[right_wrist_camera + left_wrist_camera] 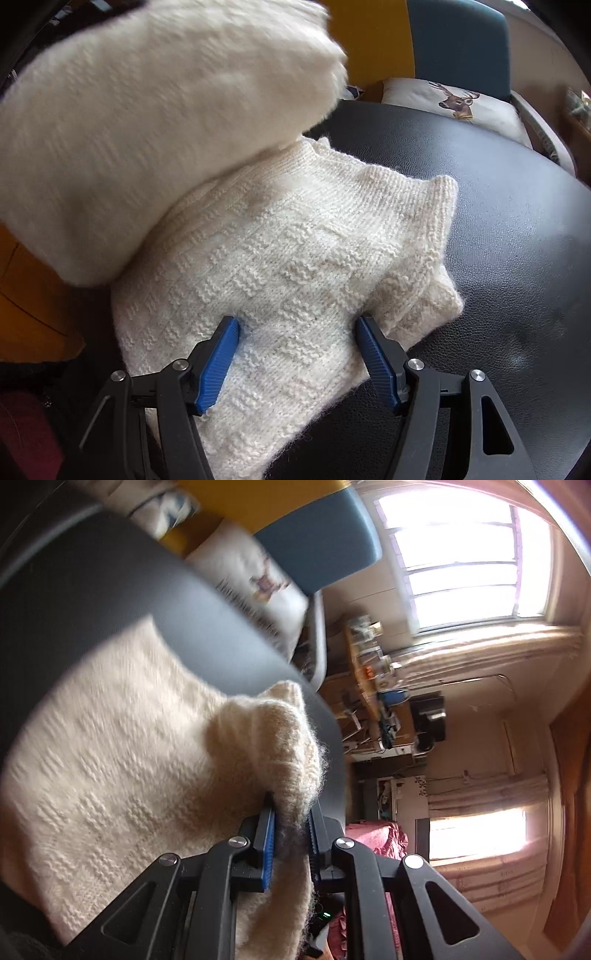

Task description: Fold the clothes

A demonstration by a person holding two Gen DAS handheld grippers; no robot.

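A: Left gripper (291,834) is clamped on a bunched edge of the cream knitted wool sweater (288,258), lifting it, probably for a fold-over. Right gripper (297,354) sits spread, pads apart, nothing pinched (maybe pinning).

B: Sweater location?

A: Centre frame on the black leather tabletop (517,240); lifted flap upper left.

B: Room?

A: Bare leather to the right; table edge near the deer-print cushion (454,103), upper right.

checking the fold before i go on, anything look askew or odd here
Nothing damaged. The sweater lies skewed and bunched on the black table, one part lifted and blurred. The left gripper pinches a fuzzy fold; the right gripper is open over it.
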